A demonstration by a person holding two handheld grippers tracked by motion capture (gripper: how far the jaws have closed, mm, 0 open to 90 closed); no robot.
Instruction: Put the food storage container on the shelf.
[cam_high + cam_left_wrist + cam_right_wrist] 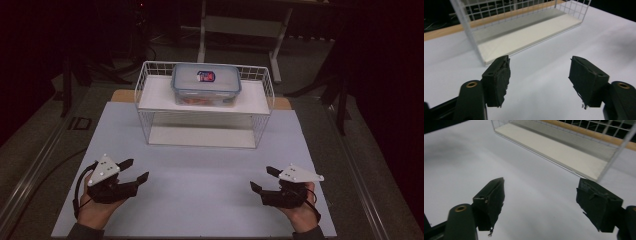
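Apparently nothing started: left gripper (134,170) and right gripper (262,178) rest wide apart-jawed, empty, on the white table (200,200). Clear lidded plastic food box (206,83) sits untouched atop the white wire shelf rack (205,100).

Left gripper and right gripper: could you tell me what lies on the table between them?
Nothing: in the high view, bare white table separates left gripper from right gripper.

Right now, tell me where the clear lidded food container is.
In the high view, the food container sits on the top shelf of the white wire rack, at the table's far middle, well beyond both grippers.
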